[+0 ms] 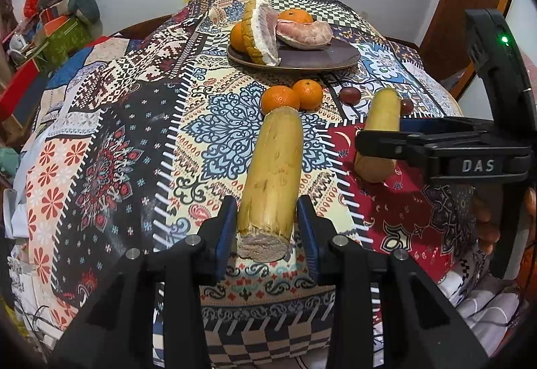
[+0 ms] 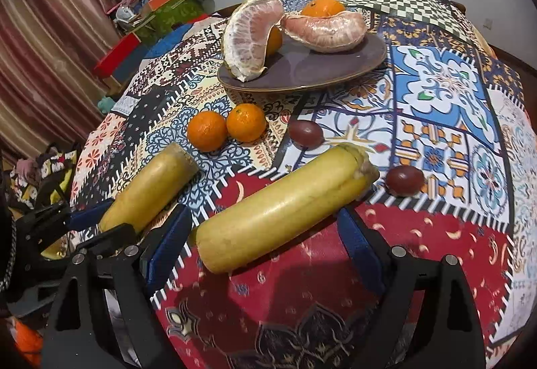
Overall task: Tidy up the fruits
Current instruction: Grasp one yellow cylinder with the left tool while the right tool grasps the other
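Item 1, left cane piece: yellow cylinder lying flat on the patterned cloth, long axis running straight away from the left gripper toward the plate. Its cut near end sits between the blue pads; a gap shows on each side, so the jaws stand apart and are not yet clamped. Left gripper low, level with the cloth, aimed along the piece.

Item 2, right cane piece: same kind, lying flat on the red patch, long axis crosswise and slanted, near end at lower left, far end at upper right. Right gripper spread wide around it; neither pad clearly touches. From the left wrist view, the right gripper comes in from the side, across that piece.

Item 3, loose fruit: two mandarins touching each other just beyond the left piece; two dark round fruits near the far end of the right piece.

Item 4, plate: beyond all the above, holding two pomelo wedges and more mandarins.

Judgement: each hand is nearest its own piece; closing comes next, then a carry forward to the plate.
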`<state>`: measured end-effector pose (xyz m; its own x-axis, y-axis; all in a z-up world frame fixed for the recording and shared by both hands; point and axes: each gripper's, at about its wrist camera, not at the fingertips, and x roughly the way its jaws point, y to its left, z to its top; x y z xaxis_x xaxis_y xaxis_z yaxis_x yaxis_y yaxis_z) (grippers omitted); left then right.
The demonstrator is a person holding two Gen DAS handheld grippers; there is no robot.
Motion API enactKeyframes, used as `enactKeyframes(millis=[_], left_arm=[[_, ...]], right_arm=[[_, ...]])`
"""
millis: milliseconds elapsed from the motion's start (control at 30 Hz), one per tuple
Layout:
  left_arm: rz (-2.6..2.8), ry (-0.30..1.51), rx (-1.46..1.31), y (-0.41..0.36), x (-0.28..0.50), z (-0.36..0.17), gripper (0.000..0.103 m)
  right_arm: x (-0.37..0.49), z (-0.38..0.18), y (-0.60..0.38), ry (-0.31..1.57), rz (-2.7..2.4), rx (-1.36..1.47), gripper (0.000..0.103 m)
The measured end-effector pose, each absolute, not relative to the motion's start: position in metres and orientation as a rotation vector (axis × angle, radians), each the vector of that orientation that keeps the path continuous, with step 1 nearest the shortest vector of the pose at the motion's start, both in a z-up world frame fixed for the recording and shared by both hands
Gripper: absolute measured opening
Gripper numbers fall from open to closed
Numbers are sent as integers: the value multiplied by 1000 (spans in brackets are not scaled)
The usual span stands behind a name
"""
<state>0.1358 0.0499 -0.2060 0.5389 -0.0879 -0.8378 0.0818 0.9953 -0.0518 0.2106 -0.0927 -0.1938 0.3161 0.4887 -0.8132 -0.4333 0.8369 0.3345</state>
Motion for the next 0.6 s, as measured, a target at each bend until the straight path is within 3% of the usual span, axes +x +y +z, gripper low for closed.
enactKeyframes(millis=[200,600], left_arm=[[-99,1004,-11,47,145,-208,38],[-96,1015,-11,41,156,-215,45]], right_arm=[[215,-196,-72,1077,603,-9,85],[208,-190,-108,1085,651,31,45]])
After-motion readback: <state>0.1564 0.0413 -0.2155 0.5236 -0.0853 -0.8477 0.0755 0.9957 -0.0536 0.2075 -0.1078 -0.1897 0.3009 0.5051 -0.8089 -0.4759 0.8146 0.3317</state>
